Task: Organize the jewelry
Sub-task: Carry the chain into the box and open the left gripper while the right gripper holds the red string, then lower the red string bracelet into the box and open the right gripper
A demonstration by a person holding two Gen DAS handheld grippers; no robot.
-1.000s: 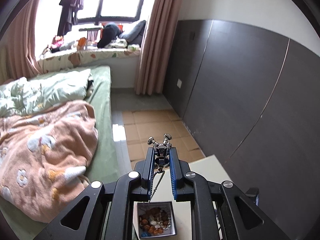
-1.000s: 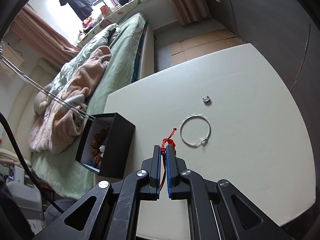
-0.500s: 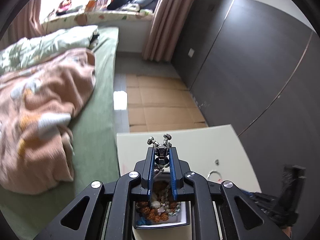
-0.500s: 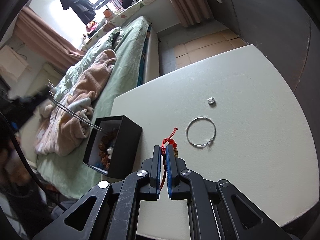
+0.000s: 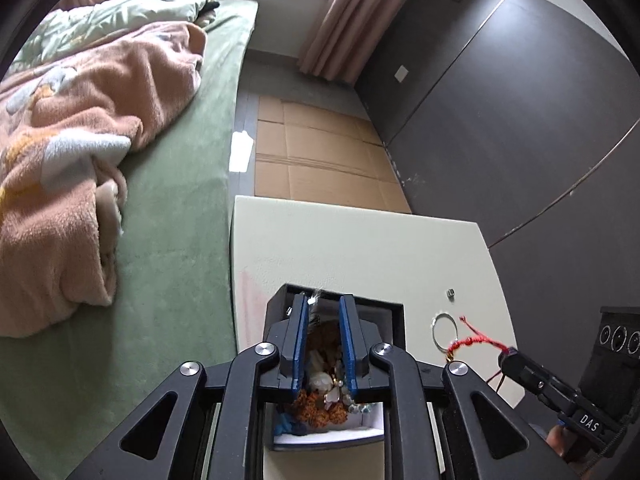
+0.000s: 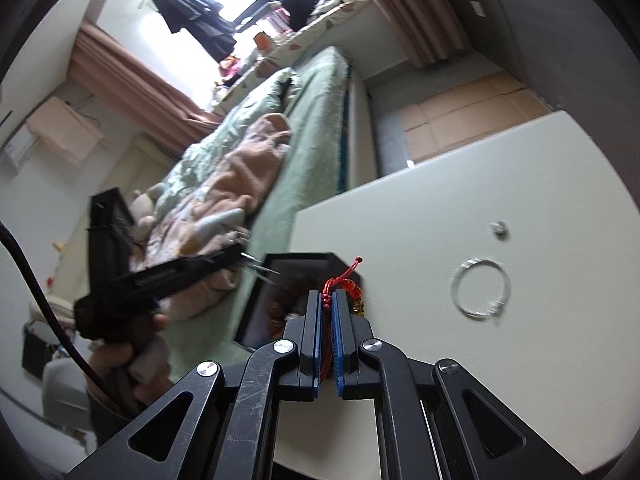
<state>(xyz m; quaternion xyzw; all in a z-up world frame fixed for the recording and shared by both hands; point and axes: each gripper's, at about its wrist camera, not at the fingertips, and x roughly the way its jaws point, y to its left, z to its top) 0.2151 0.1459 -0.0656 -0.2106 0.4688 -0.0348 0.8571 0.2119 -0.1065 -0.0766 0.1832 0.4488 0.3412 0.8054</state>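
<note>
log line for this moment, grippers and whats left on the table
left gripper: open over black box | right gripper: shut on red bracelet | table: silver bangle, ring

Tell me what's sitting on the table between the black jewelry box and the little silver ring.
The silver bangle lies flat on the table between the black box and the small ring, apart from both. The right wrist view shows it best.
</note>
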